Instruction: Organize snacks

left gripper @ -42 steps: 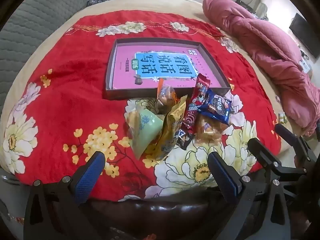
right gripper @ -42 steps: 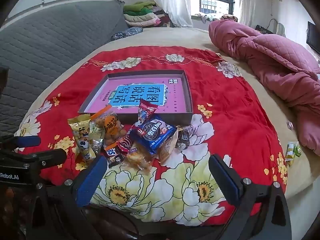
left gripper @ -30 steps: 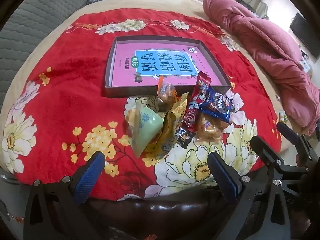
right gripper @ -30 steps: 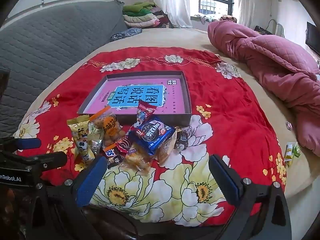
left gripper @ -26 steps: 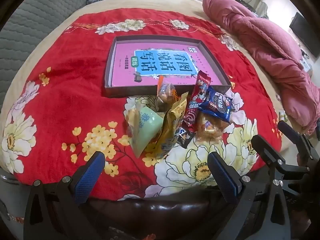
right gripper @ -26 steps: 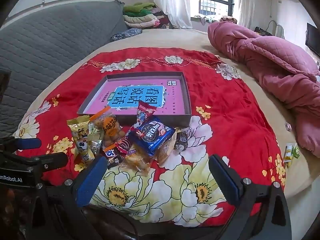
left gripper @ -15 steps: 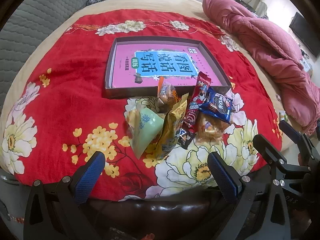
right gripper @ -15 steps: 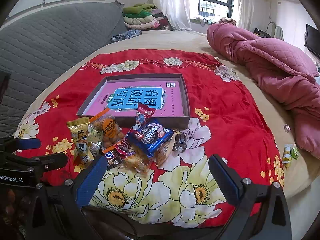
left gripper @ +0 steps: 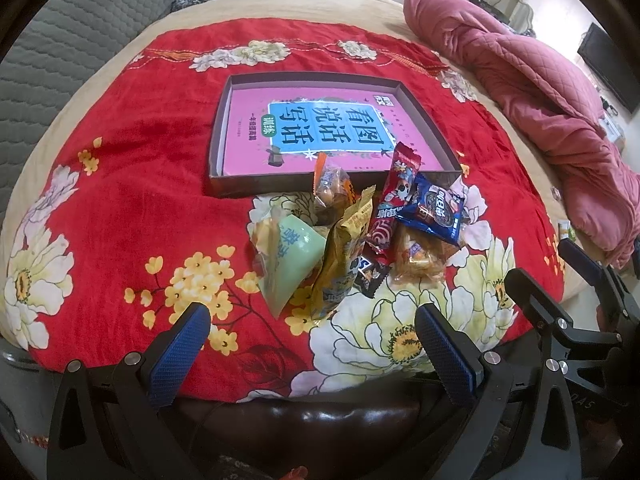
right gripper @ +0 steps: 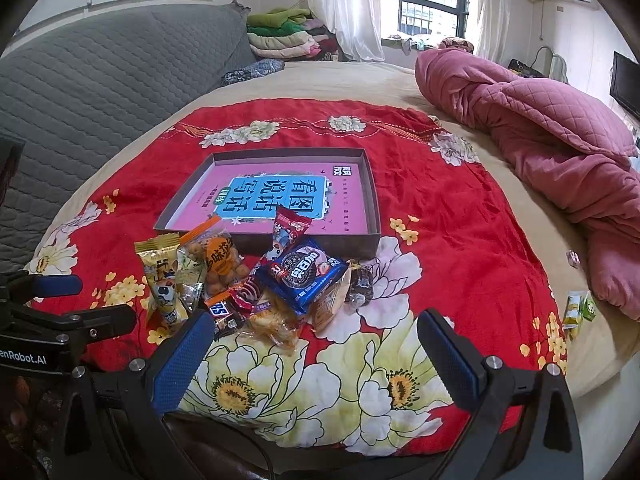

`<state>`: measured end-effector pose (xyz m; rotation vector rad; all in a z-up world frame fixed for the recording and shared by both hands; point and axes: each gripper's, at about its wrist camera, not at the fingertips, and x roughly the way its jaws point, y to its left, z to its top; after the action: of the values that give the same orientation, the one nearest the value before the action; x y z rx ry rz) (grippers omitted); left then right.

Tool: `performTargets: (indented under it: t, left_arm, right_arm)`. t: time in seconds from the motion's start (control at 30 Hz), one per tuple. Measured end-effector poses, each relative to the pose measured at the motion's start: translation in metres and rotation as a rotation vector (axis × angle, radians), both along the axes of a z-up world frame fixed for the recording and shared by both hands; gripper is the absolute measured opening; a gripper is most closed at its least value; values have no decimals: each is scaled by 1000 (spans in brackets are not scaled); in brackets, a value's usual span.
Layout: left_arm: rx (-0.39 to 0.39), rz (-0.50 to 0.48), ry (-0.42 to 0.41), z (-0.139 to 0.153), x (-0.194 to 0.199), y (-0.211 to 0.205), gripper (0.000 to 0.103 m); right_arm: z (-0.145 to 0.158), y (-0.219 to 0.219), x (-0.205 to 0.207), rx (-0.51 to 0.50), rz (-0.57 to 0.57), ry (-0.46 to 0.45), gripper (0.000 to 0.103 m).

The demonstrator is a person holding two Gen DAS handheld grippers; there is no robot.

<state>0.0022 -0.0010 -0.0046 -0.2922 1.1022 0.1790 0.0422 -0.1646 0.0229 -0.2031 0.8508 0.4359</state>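
Note:
A heap of snack packets lies on the red flowered cloth [left gripper: 120, 208] just in front of a shallow dark box [left gripper: 256, 190] with a pink printed floor. In the heap I see a blue cookie pack [left gripper: 434, 210] [right gripper: 302, 270], a pale green pouch [left gripper: 292, 258], a yellow bag [left gripper: 344, 256] [right gripper: 162, 276], a red wrapper [left gripper: 394, 204] [right gripper: 286, 232] and an orange-labelled bag [right gripper: 218, 260]. My left gripper [left gripper: 312, 352] hangs open in front of the heap, holding nothing. My right gripper [right gripper: 316, 354] is open too, near the cloth's front edge.
A rolled pink quilt [right gripper: 560, 128] lies along the right of the bed. A grey quilted headboard [right gripper: 80, 80] rises on the left. A small green-and-yellow packet [right gripper: 578, 310] sits off the cloth at the right. Folded blankets [right gripper: 288, 36] are stacked by the window.
Both views have shifted only slightly. The snacks and the box have stayed in place, and both grippers have stayed open.

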Motion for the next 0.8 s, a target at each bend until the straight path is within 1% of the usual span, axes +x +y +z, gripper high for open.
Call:
performTargets:
  t: [0.53, 0.8]
  left_arm:
    - [0, -17, -10, 1, 0, -2, 102]
    - [-21, -18, -5, -2, 1, 0, 102]
  right_arm:
    - [0, 0, 0, -2, 0, 0, 102]
    - [-1, 0, 1, -1, -1, 2, 102]
